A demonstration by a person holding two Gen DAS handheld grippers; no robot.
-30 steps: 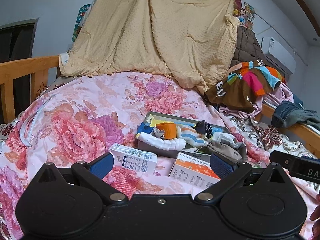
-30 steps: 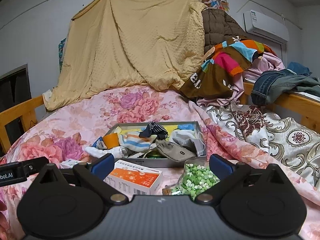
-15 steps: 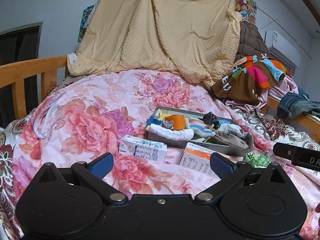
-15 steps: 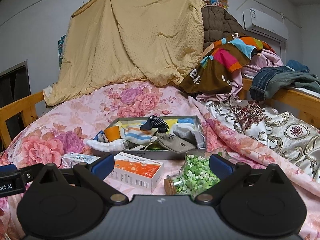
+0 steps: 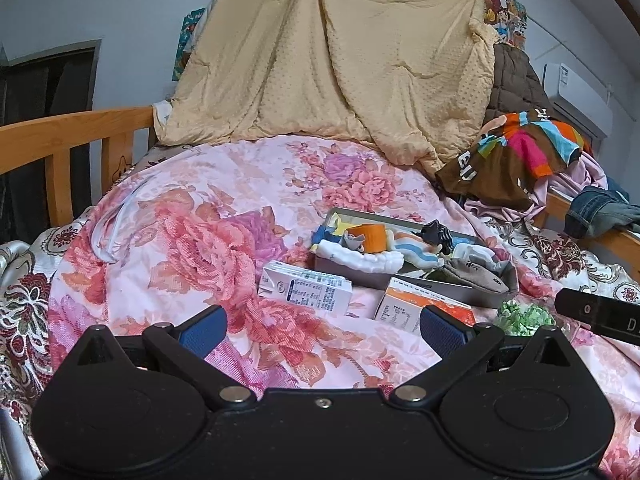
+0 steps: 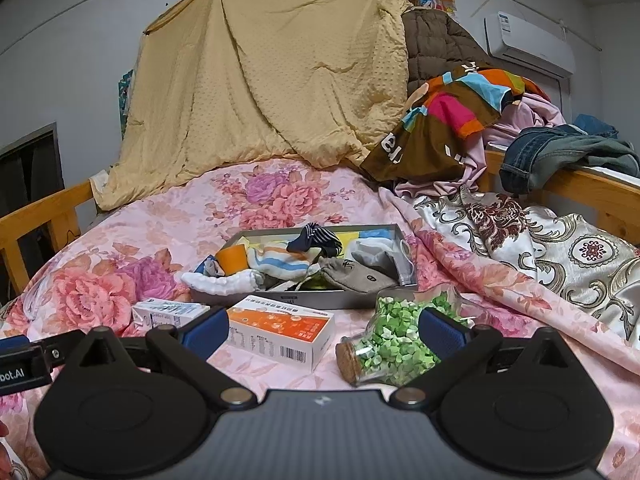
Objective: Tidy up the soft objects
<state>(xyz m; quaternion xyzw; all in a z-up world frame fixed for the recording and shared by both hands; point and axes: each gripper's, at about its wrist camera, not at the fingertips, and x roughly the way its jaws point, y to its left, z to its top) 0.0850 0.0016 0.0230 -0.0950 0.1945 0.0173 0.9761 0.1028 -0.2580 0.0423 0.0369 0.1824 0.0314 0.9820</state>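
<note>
A grey shallow box (image 6: 360,299) sits on the floral bedspread, filled with several socks and soft pieces: a white fluffy one (image 6: 218,281) hanging over its left rim, an orange one (image 6: 231,259), a striped one (image 6: 280,263), a grey sock (image 6: 356,278). The box also shows in the left wrist view (image 5: 476,295). My left gripper (image 5: 322,326) is open and empty, well short of the box. My right gripper (image 6: 322,326) is open and empty, above an orange-white carton (image 6: 280,330).
A white-blue carton (image 5: 306,287) and the orange-white carton (image 5: 416,306) lie in front of the box. A corked jar of green paper stars (image 6: 394,340) lies at the right. Clothes (image 6: 460,120) pile at back right. Wooden bed rails (image 5: 60,140) run along both sides.
Both grippers have pulled back from the box, so it looks smaller and farther. Both stay open and empty. Nothing on the bed has moved.
</note>
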